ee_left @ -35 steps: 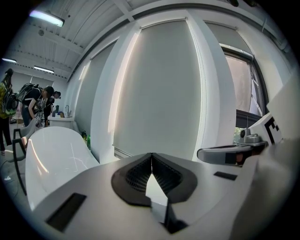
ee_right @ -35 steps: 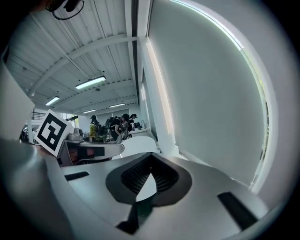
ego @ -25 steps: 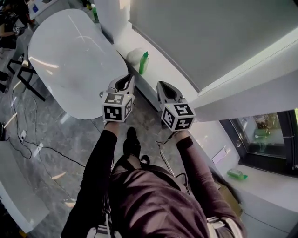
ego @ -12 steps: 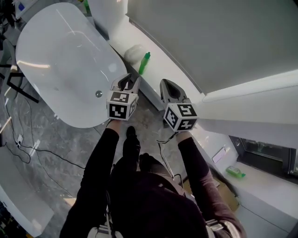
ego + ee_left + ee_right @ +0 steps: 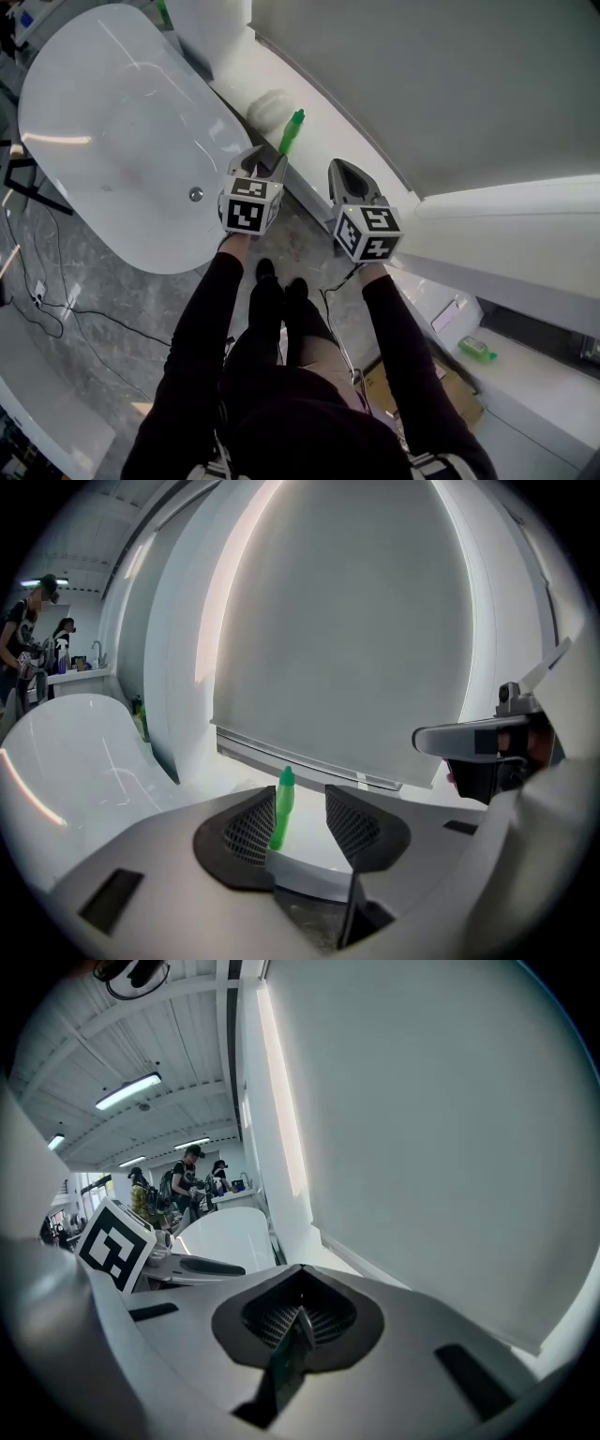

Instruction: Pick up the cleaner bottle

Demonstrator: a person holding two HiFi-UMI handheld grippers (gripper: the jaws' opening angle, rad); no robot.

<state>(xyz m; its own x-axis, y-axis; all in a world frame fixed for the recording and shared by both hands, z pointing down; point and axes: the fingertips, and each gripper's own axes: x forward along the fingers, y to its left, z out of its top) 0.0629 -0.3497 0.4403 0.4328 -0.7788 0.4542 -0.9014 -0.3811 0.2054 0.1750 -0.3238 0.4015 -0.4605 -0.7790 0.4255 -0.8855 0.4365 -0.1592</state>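
Note:
The green cleaner bottle (image 5: pixel 292 131) stands upright on a white ledge (image 5: pixel 323 141) beside the bathtub. In the left gripper view the bottle (image 5: pixel 282 806) shows in the gap between the jaws, still some way ahead and untouched. My left gripper (image 5: pixel 263 166) is just short of it; its jaws are opening and nothing lies between the pads. My right gripper (image 5: pixel 349 174) hovers to the right over the ledge's front edge. In the right gripper view its mesh pads (image 5: pixel 281 1321) meet, so it is shut and holds nothing.
A white bathtub (image 5: pixel 94 122) with a drain (image 5: pixel 196 194) fills the left. A white rounded object (image 5: pixel 267 105) sits by the bottle. A second green bottle (image 5: pixel 476 350) lies on a lower shelf at right, near a cardboard box (image 5: pixel 441 394). Cables (image 5: pixel 56 300) cross the marble floor.
Both grippers have moved forward and down toward the ledge. The left gripper's jaws have gone from shut to parted, and the green bottle now sits just ahead of them.

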